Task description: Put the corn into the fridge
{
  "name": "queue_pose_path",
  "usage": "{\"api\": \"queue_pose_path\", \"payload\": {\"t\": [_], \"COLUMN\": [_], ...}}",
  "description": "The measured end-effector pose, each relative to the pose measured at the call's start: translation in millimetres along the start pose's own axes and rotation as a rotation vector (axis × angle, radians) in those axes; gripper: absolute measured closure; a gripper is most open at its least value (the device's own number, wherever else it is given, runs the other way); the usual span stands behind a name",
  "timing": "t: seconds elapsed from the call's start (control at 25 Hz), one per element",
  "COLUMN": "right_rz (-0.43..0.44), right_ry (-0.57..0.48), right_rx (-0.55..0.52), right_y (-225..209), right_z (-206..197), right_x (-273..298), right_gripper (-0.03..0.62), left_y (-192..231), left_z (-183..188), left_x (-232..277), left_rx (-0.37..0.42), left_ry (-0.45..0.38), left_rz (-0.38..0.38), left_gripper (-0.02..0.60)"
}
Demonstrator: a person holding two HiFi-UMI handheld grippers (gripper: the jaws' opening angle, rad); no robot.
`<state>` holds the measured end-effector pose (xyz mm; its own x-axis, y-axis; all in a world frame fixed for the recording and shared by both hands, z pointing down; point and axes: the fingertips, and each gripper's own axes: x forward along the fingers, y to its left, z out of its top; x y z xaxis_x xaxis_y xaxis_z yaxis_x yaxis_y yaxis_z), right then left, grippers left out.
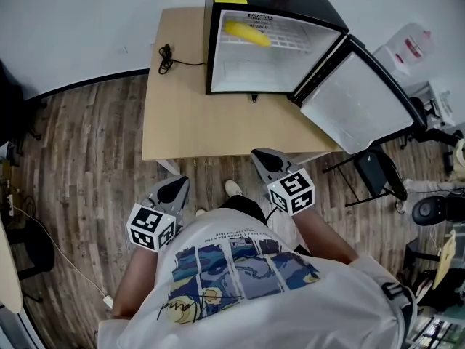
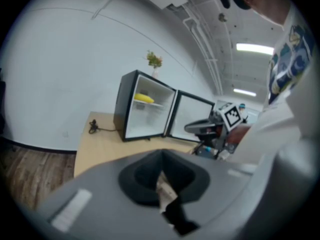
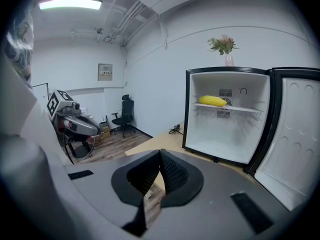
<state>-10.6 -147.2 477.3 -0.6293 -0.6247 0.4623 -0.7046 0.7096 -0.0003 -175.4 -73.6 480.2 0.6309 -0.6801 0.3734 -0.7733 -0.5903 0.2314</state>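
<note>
The yellow corn (image 1: 247,33) lies on the upper shelf of the small black fridge (image 1: 213,49), whose door (image 1: 360,102) is swung open to the right. The right gripper view shows the corn (image 3: 213,101) on that shelf, and the left gripper view shows it (image 2: 144,98) too. Both grippers are held close to the person's body, short of the table's near edge. My left gripper (image 1: 175,186) is shut with nothing in it. My right gripper (image 1: 262,158) is shut and empty as well, pointing toward the fridge.
The fridge stands at the back of a light wooden table (image 1: 189,122), with a black cable (image 1: 167,57) coiled at its left. A vase of flowers (image 3: 223,46) stands on the fridge. A black chair (image 1: 378,173) is right of the table, under the open door.
</note>
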Motion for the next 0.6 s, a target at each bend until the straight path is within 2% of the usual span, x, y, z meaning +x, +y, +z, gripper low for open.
{"api": "queue_pose_path", "payload": {"t": [0.6], "right_rz": [-0.016], "right_ry": [-0.01], "right_rx": [-0.01], "right_y": [14], "right_z": [-2], "right_x": [-16], "right_gripper": [0.583], "left_y": [-12], "left_z": [-9], "left_x": [-4], "left_rx": [0.006], "left_ry": [0.015], "left_rz": [-0.031], "left_gripper": [0.572]}}
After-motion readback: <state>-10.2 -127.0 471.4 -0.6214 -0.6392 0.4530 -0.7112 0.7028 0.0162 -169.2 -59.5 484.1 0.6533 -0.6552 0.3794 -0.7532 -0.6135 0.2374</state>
